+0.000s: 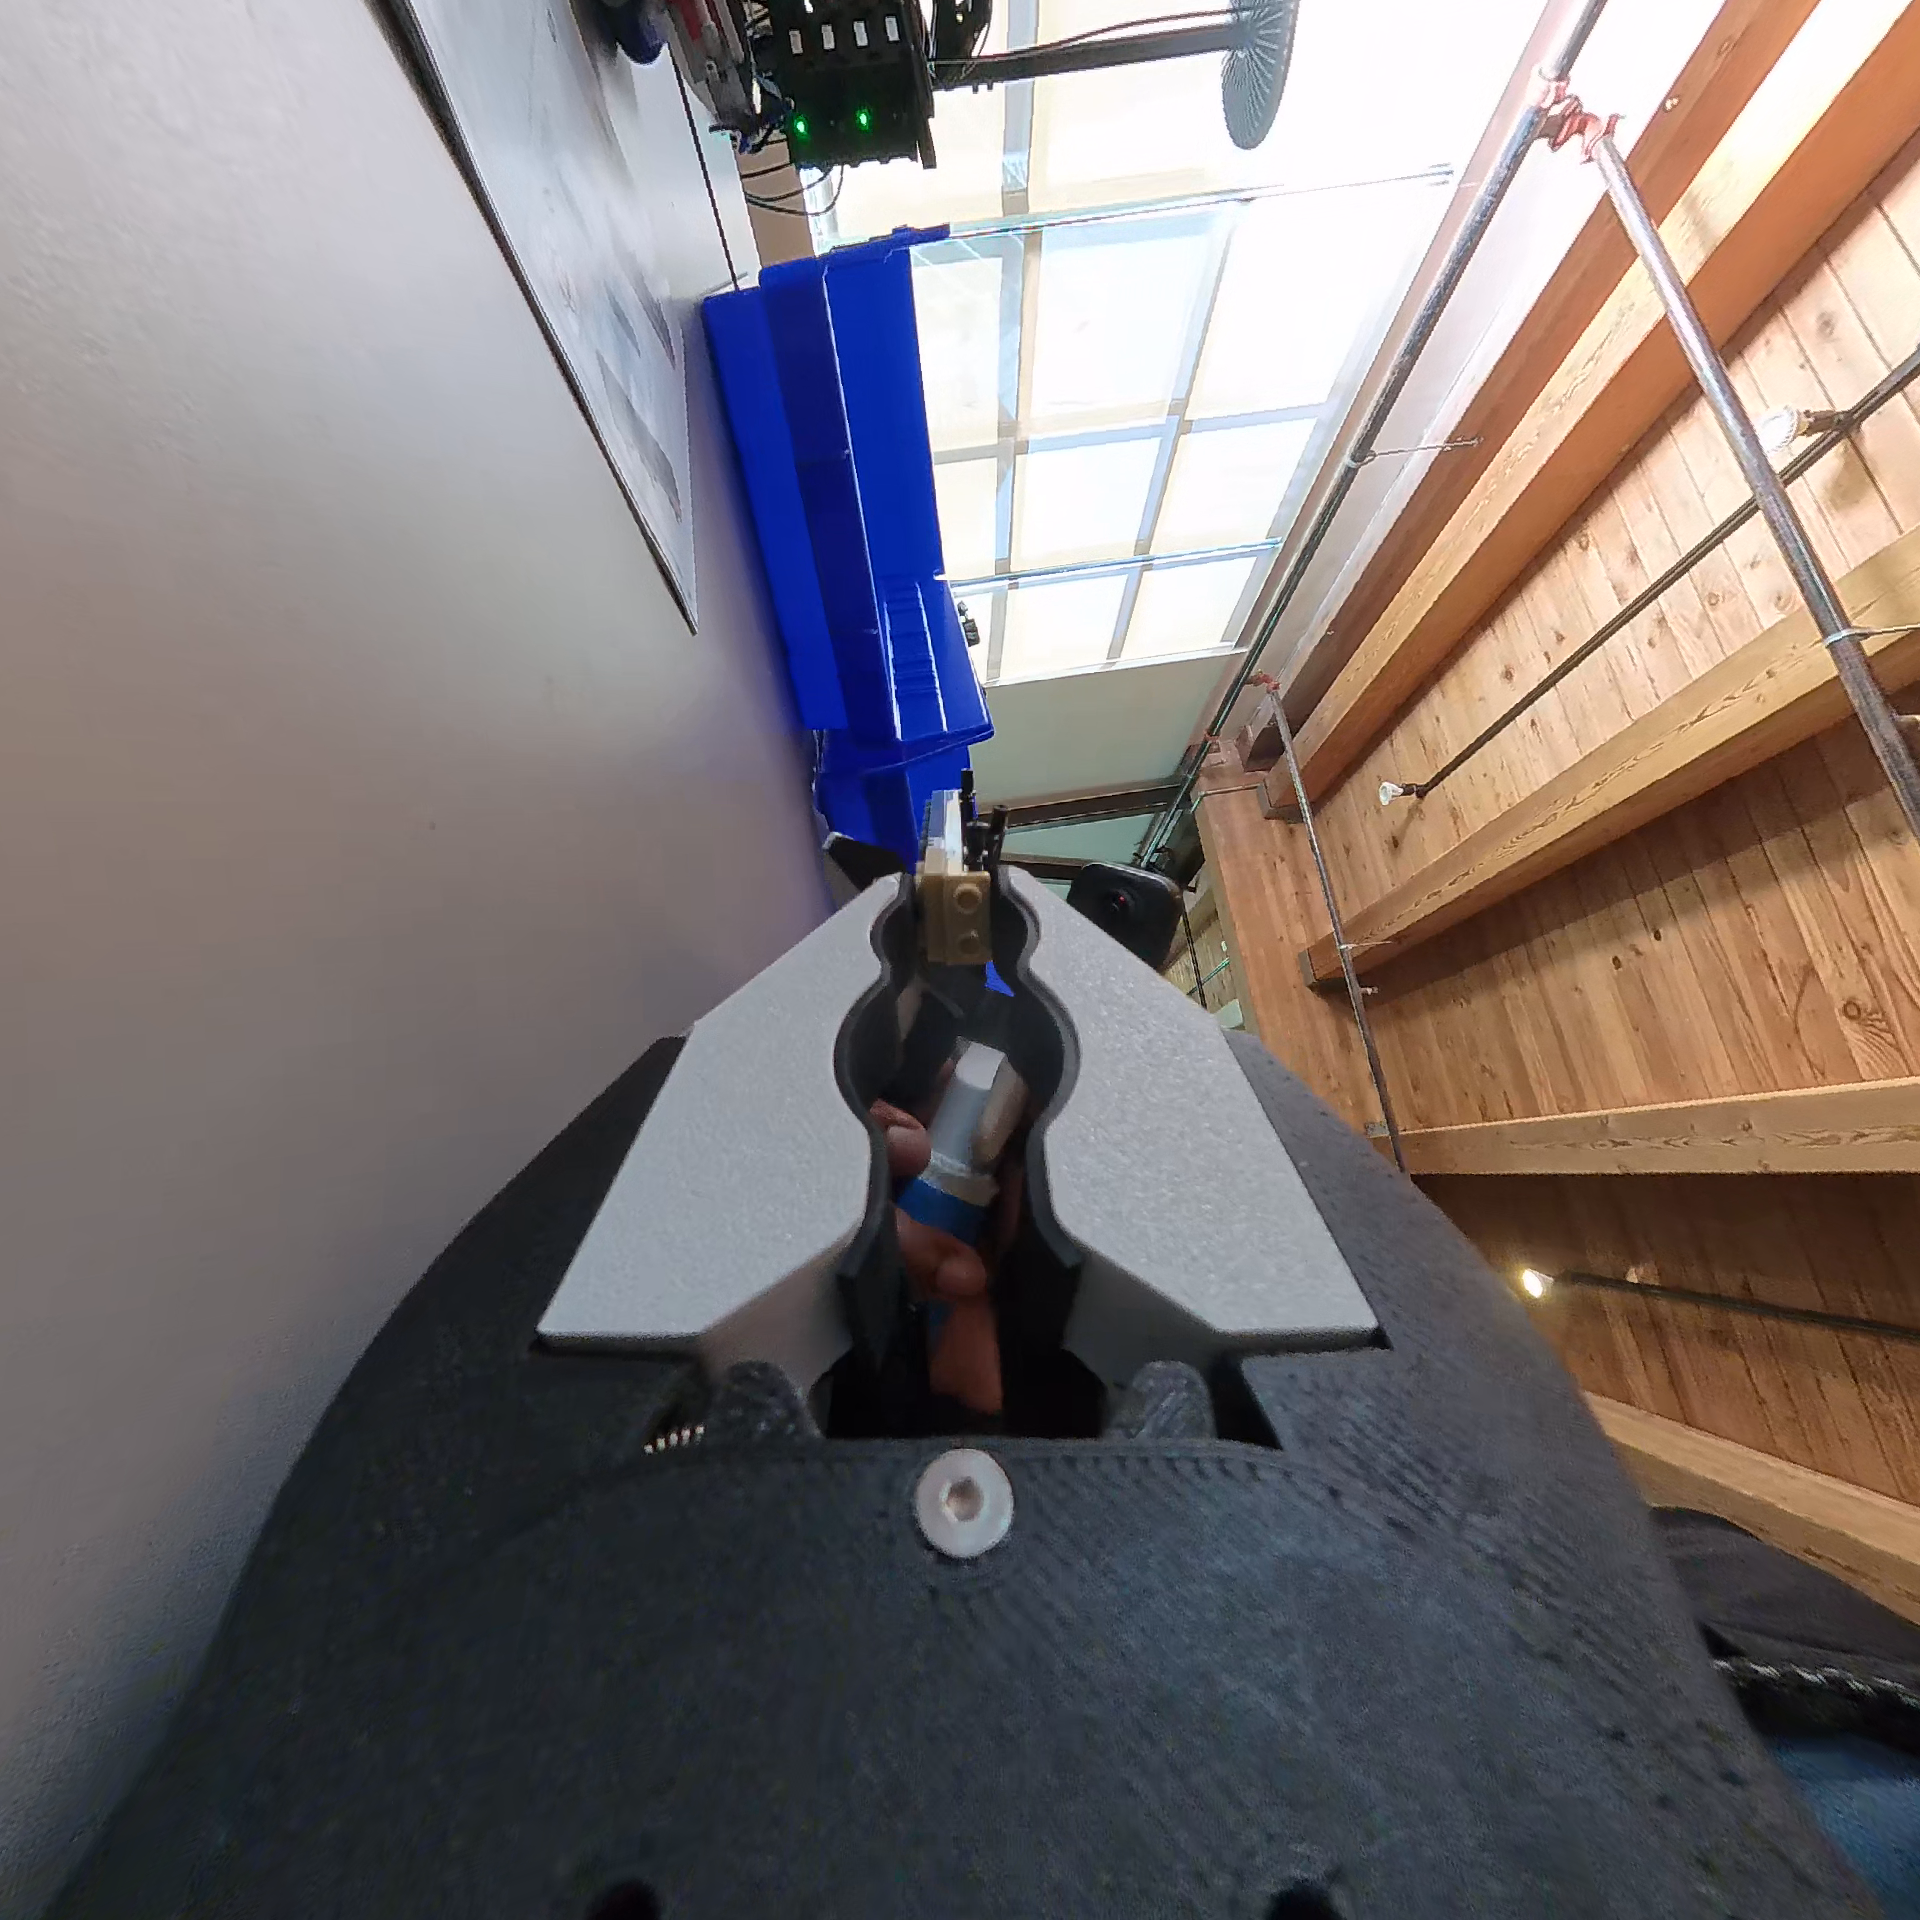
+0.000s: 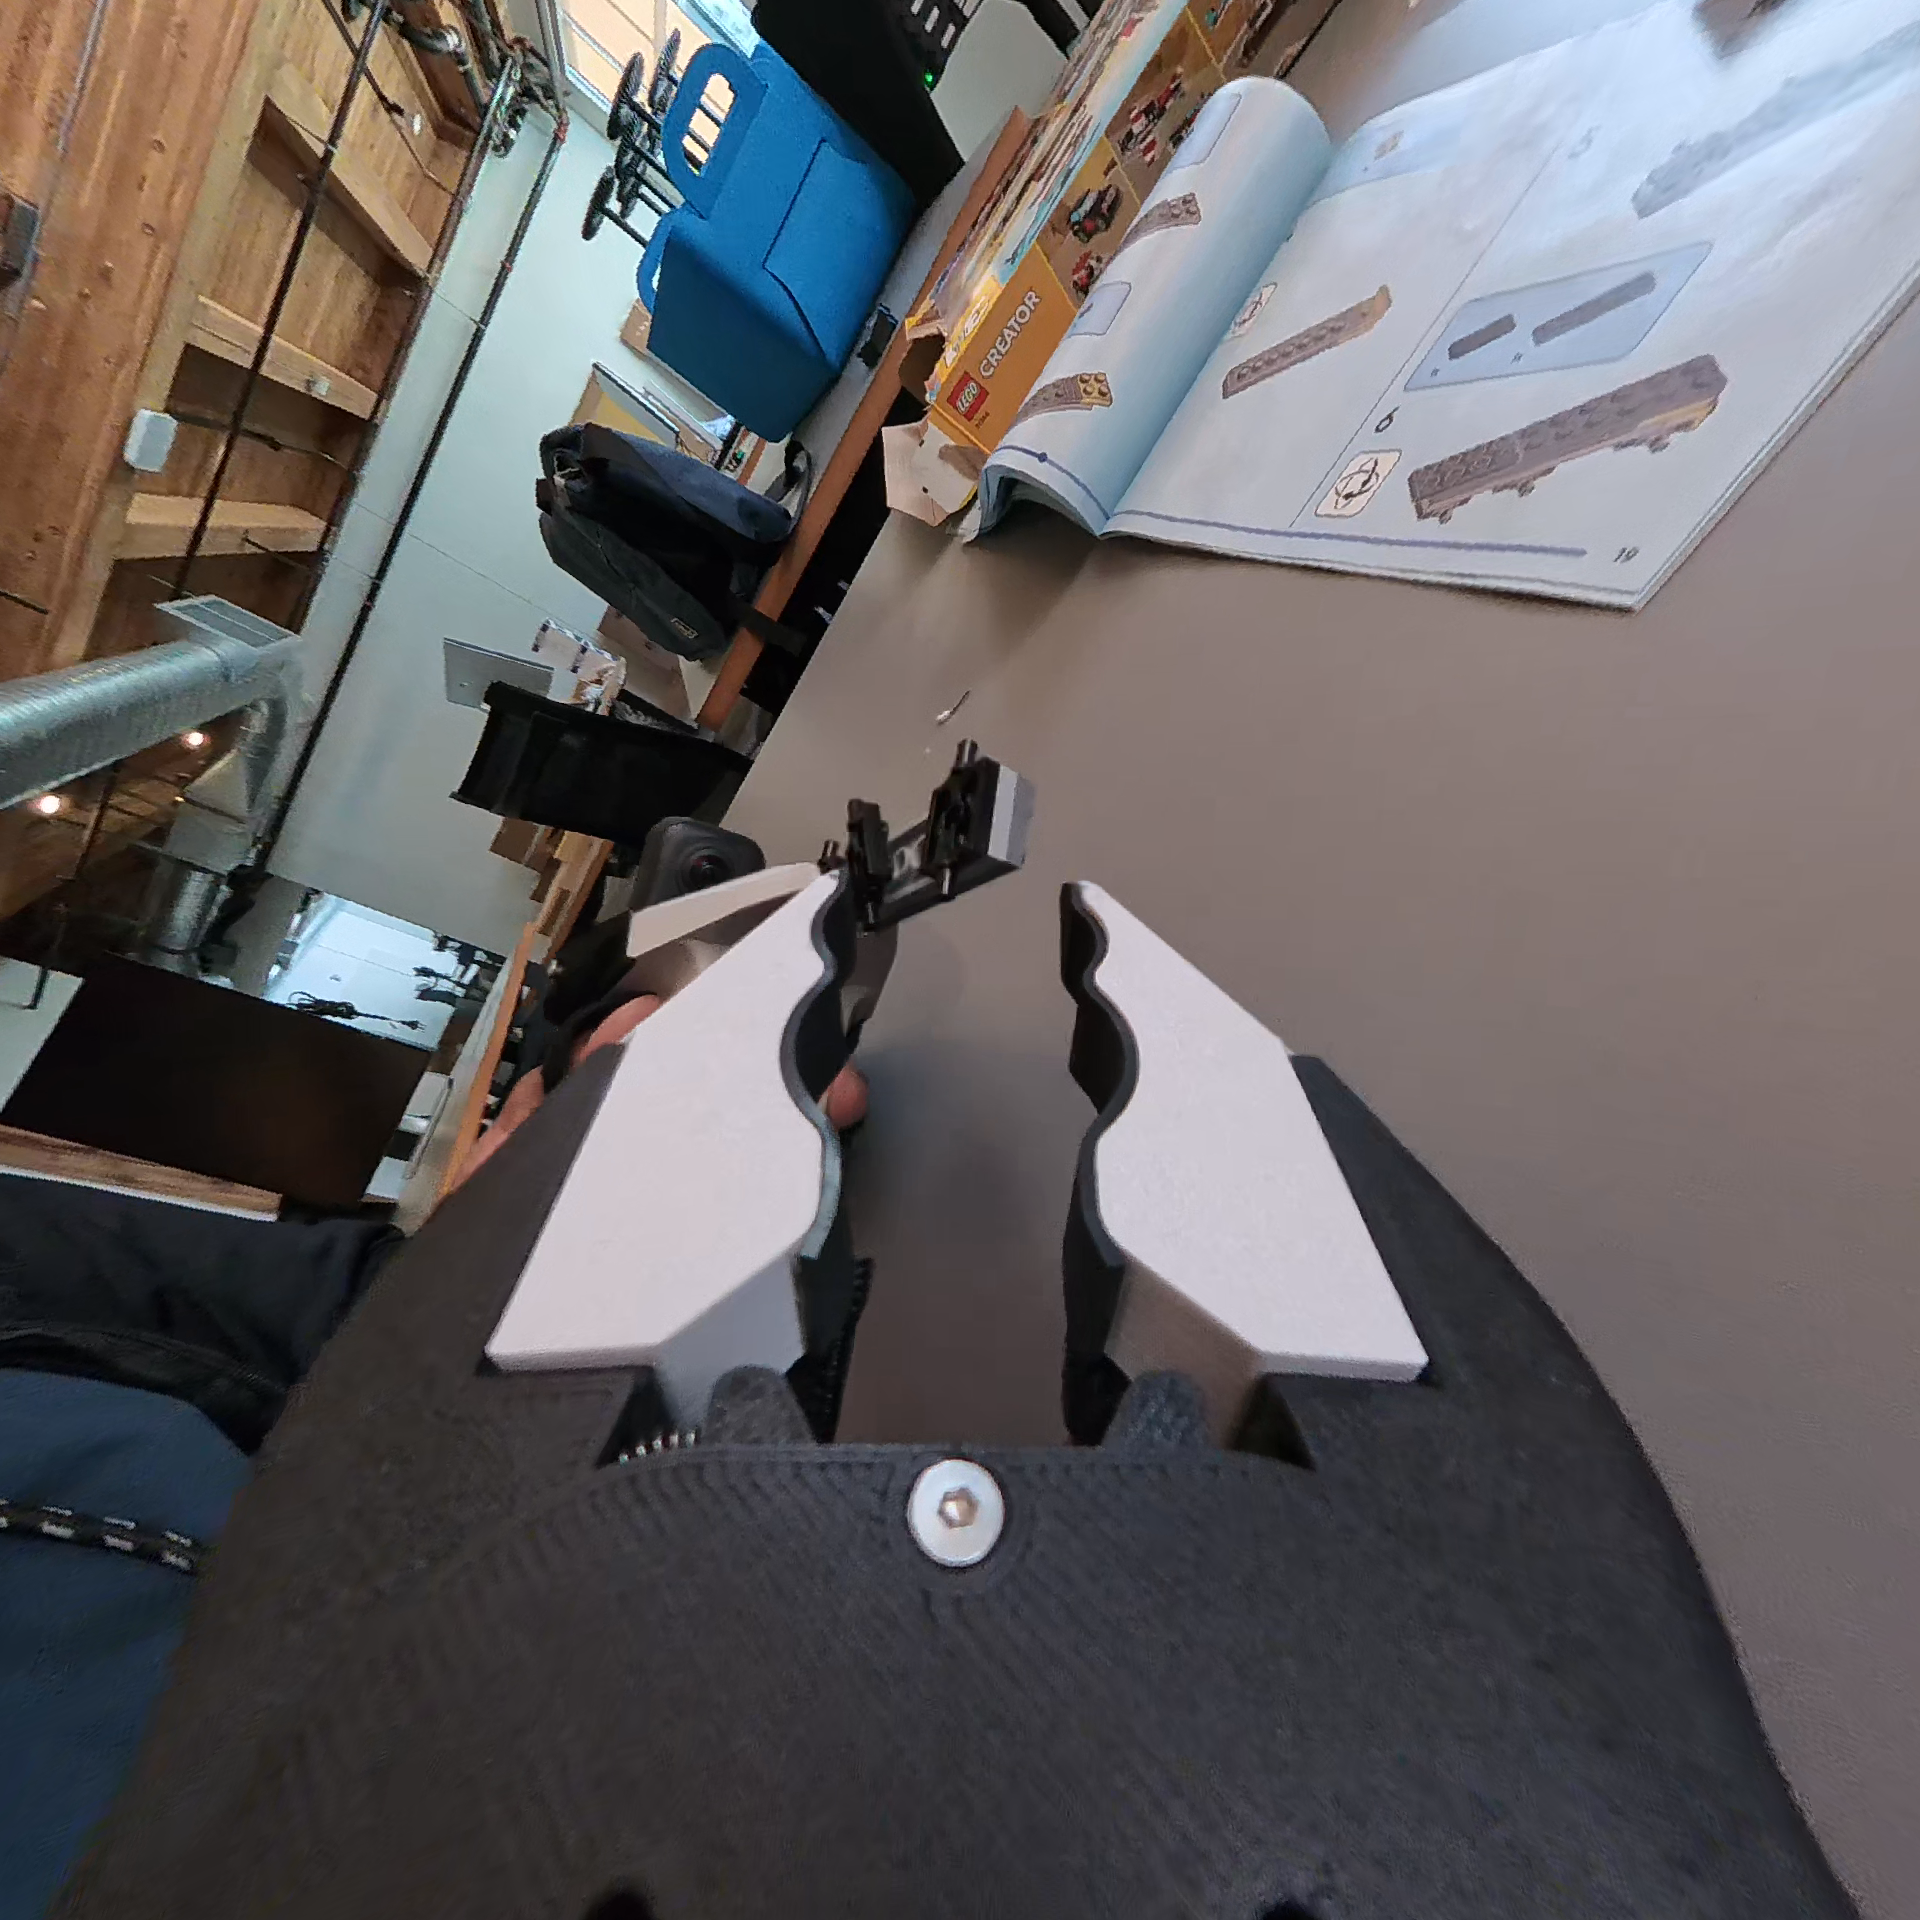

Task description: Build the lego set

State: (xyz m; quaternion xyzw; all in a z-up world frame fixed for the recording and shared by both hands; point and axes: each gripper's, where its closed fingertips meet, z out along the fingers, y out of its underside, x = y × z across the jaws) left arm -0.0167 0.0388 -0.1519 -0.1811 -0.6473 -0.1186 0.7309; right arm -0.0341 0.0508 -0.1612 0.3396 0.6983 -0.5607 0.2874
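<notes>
In the left wrist view my left gripper (image 1: 958, 920) is shut on a small lego assembly (image 1: 956, 904). A tan two-stud plate faces me, and black and grey parts stick out past the tips. In the right wrist view my right gripper (image 2: 961, 899) is open and empty above the grey table (image 2: 1455, 987). The same lego assembly (image 2: 935, 842) shows there as black clips and a grey plate, just past my right gripper's left fingertip. The left gripper (image 2: 717, 902) holds it from the left. A hand (image 2: 842, 1096) shows behind the fingers.
An open instruction booklet (image 2: 1455, 312) lies on the table at the upper right, with the yellow lego box (image 2: 1023, 332) behind it. A blue armchair (image 2: 769, 239) and a dark bag (image 2: 655, 530) stand beyond the table edge. A blue bin (image 1: 842, 499) shows in the left wrist view. My two grippers' fingertips are within a few centimetres of each other.
</notes>
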